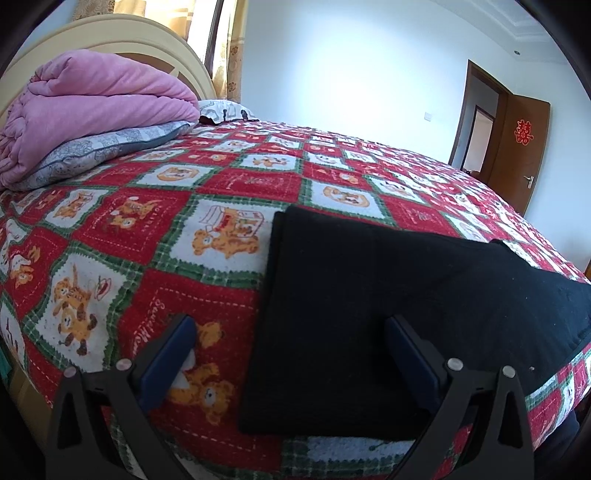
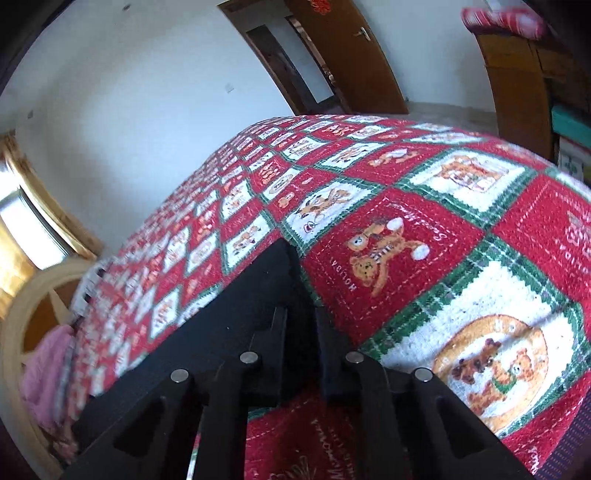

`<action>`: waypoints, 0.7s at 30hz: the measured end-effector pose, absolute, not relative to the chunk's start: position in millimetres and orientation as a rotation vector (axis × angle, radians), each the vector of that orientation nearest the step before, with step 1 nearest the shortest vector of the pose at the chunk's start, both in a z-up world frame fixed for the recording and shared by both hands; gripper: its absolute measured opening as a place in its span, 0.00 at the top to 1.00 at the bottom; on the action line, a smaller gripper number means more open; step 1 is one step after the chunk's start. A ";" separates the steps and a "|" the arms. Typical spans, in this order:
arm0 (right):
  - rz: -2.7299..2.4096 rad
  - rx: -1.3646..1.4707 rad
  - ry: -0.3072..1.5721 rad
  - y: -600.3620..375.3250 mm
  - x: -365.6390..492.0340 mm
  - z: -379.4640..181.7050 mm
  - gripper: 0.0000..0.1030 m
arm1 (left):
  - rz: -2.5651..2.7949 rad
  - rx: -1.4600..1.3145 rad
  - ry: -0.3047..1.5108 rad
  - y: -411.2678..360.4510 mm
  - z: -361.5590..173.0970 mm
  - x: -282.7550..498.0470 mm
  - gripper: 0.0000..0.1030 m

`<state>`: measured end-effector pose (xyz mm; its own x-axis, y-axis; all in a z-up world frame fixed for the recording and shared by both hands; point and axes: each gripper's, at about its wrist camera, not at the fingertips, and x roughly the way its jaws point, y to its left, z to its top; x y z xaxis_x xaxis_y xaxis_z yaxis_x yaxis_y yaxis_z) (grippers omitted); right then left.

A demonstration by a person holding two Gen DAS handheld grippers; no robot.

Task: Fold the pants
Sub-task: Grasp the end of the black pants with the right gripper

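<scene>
The black pants (image 1: 369,302) lie folded flat on the red, green and white patterned bedspread (image 1: 207,192). My left gripper (image 1: 290,332) is open, hovering just above the pants' left edge, one finger over the bedspread and one over the black cloth. In the right wrist view my right gripper (image 2: 301,321) is shut on the black pants (image 2: 236,314) at a corner, holding the cloth slightly raised over the bedspread (image 2: 424,221).
A folded pink quilt (image 1: 85,103) and grey pillows (image 1: 99,151) are stacked at the cream headboard (image 1: 110,33). A brown door (image 1: 517,147) stands open past the bed. A wooden cabinet (image 2: 517,74) stands beside the bed's end.
</scene>
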<state>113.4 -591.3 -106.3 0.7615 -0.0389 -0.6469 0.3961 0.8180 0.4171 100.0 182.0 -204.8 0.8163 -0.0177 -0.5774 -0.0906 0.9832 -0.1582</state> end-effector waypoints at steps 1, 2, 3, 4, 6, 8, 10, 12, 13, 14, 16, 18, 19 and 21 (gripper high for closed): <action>-0.252 0.568 0.666 -590.4 113.4 -106.5 0.86 | 0.039 -0.182 0.615 182.1 -204.8 99.8 0.00; -0.246 0.581 0.655 -591.5 111.7 -105.5 0.89 | 0.039 -0.182 0.615 181.9 -204.8 100.0 0.00; -0.238 0.594 0.644 -592.7 110.2 -103.9 0.90 | 0.039 -0.182 0.615 181.8 -204.9 100.0 0.00; -0.218 0.609 0.619 -592.8 107.5 -100.1 0.90 | 0.039 -0.183 0.615 181.8 -205.0 99.9 0.00; -0.211 0.590 0.589 -587.5 105.1 -91.9 0.90 | 0.040 -0.183 0.613 181.8 -205.0 99.7 0.00; -0.204 0.559 0.555 -578.1 103.0 -80.3 0.90 | 0.040 -0.184 0.613 181.6 -204.8 99.8 0.00; -0.196 0.530 0.536 -570.0 102.0 -71.4 0.90 | 0.040 -0.184 0.613 181.6 -204.8 99.8 0.00; -0.189 0.493 0.514 -559.3 100.8 -60.8 0.90 | 0.040 -0.184 0.613 181.6 -204.9 99.8 0.00; -0.186 0.486 0.508 -556.1 100.4 -57.8 0.90 | 0.040 -0.184 0.613 181.6 -204.9 99.8 0.00; -0.179 0.478 0.503 -552.2 100.6 -54.5 0.90 | 0.040 -0.184 0.613 181.6 -204.9 99.8 0.00; -0.164 0.452 0.494 -541.2 100.7 -47.2 0.90 | 0.040 -0.184 0.613 181.6 -205.0 99.9 0.00; -0.153 0.416 0.488 -529.1 101.7 -39.8 0.90 | 0.040 -0.184 0.612 181.6 -205.1 99.8 0.00; -0.148 0.403 0.486 -524.3 102.2 -37.2 0.90 | 0.040 -0.184 0.612 181.6 -205.1 99.8 0.00; -0.134 0.355 0.476 -509.1 102.6 -29.6 0.90 | 0.040 -0.184 0.612 181.6 -205.1 99.8 0.00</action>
